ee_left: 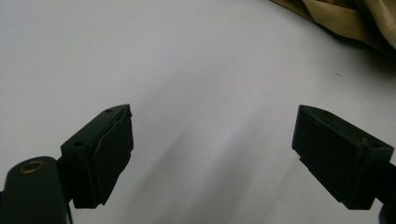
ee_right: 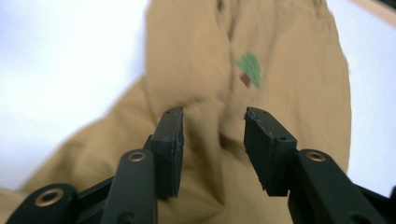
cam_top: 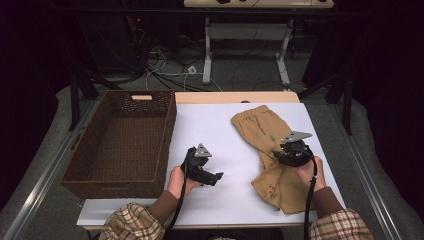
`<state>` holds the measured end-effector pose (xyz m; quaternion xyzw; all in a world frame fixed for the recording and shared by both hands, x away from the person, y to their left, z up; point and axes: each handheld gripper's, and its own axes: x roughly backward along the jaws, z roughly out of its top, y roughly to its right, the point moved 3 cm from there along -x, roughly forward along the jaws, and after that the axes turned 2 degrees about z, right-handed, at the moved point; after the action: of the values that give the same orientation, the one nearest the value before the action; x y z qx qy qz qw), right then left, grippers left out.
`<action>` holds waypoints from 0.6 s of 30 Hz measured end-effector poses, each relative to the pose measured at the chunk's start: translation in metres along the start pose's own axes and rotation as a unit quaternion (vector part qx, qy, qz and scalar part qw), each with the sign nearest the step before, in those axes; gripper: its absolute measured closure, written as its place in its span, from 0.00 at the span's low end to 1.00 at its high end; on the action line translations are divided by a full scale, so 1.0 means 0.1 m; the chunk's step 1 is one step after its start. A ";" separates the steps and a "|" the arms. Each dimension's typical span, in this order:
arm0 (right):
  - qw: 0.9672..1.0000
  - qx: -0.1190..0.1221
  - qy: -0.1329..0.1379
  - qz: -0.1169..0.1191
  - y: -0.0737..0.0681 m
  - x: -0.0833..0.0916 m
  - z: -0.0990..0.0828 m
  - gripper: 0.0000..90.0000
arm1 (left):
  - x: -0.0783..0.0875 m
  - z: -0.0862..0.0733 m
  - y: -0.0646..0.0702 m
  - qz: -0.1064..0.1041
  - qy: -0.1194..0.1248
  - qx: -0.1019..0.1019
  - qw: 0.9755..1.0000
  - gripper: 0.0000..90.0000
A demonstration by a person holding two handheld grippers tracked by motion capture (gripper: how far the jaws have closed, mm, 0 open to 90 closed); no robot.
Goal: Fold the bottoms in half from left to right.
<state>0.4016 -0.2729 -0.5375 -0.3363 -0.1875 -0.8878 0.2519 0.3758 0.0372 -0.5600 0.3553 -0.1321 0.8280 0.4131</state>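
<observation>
from the high view i have the tan shorts [cam_top: 270, 150] lying on the right half of the white table [cam_top: 215, 135], with my right gripper [cam_top: 286, 156] over their middle and my left gripper [cam_top: 212, 175] resting apart on bare table beside the wicker basket [cam_top: 125, 140]. i judge i'm at the folding or gathering step; next i need a pinch on a fold. the left gripper view adds that its jaws stand wide with nothing between, the shorts [ee_left: 345, 18] at the far corner. the right gripper view shows what the high view hides: jaws partly apart, cloth under them but not pinched, near a small green mark [ee_right: 249, 65].
</observation>
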 end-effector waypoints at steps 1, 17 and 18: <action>1.000 0.005 0.006 0.005 -0.02 0.01 0.01 0.72 | 0.01 0.00 0.00 0.000 0.000 0.000 1.000 0.14; 0.998 0.028 -0.044 0.040 -0.11 -0.32 -0.03 0.79 | -0.01 -0.01 0.01 -0.002 -0.003 -0.003 1.000 0.14; 0.998 0.029 -0.041 0.042 -0.12 -0.32 -0.03 0.82 | -0.01 -0.01 0.01 -0.002 -0.003 -0.004 1.000 0.14</action>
<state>0.4142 -0.2547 -0.5637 -0.3727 -0.2095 -0.8559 0.2909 0.3754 0.0362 -0.5612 0.3568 -0.1361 0.8256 0.4155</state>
